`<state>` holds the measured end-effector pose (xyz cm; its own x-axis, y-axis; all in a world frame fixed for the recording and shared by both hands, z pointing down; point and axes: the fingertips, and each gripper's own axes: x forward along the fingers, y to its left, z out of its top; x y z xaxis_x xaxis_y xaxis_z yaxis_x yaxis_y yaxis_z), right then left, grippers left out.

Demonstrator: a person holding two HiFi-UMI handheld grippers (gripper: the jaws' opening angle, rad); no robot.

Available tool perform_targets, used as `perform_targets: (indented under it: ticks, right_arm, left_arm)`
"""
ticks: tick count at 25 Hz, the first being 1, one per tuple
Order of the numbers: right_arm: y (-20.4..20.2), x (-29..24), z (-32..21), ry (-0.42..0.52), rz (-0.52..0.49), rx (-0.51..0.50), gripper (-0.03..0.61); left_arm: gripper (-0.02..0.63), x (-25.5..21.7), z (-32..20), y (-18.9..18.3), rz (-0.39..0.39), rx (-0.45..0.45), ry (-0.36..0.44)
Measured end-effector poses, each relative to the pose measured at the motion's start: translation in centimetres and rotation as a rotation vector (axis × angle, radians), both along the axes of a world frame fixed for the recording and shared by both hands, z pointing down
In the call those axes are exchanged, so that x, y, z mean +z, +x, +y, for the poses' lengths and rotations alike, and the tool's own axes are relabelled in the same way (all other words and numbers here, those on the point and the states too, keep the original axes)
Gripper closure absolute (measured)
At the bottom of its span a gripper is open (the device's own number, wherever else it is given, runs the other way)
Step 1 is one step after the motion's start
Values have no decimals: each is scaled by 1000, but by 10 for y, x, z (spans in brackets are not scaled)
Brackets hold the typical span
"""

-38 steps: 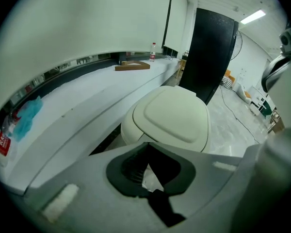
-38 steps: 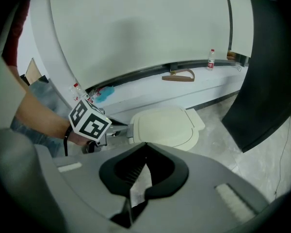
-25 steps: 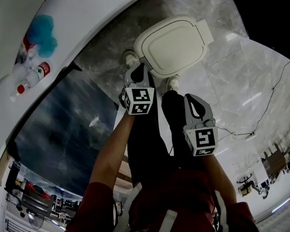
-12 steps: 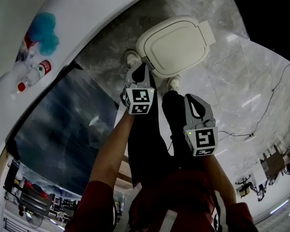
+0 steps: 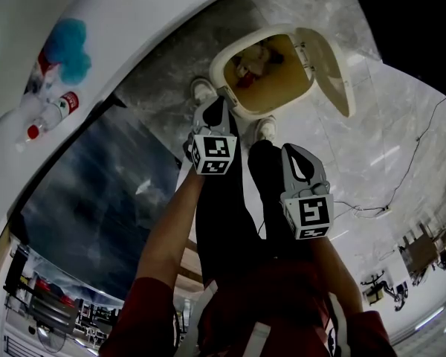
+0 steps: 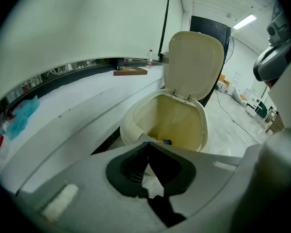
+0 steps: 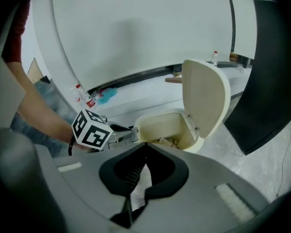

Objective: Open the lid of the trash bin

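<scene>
The cream trash bin stands on the marble floor with its lid swung up and back on the hinge. Some rubbish lies inside. My left gripper is shut and empty, its tip right at the bin's front rim. In the left gripper view the bin and upright lid fill the space just past the left gripper. My right gripper hangs further back, shut with nothing in it. The right gripper view looks past the right gripper to the left gripper, the bin and the lid.
A white curved counter runs along the left, with a water bottle and a blue cloth on it. A dark panel stands beyond the bin. A cable trails over the floor. The person's shoes stand by the bin.
The bin's lid has swung from lying flat on the bin to standing open. Both grippers have stayed almost in place.
</scene>
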<state>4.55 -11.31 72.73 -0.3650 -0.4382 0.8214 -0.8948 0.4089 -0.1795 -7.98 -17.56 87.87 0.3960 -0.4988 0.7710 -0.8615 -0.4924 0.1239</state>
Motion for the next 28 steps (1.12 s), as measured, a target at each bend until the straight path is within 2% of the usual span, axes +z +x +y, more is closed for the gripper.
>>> perform_targets:
  ticks: [5,9,16,20,28]
  right_arm:
    - [5,-5,-1,8,10,7,577]
    - [5,-8,-6,17,0,5,577]
    - [8,-12,-7,29,3,7,577]
    - [9,-17,-9,39,-2,10,578]
    - [10,-31,-14,70,-5,8,578]
  left_arm:
    - [604,-2,0,2,10,17,-24]
    - [607,-4,-2,5,-45,82,-44]
    - [607,-3,-1,4,-62,81,-58]
    - [607,-6,1,5,-36,78,-80]
    - [607,-24,11,-7,-60,75,-99]
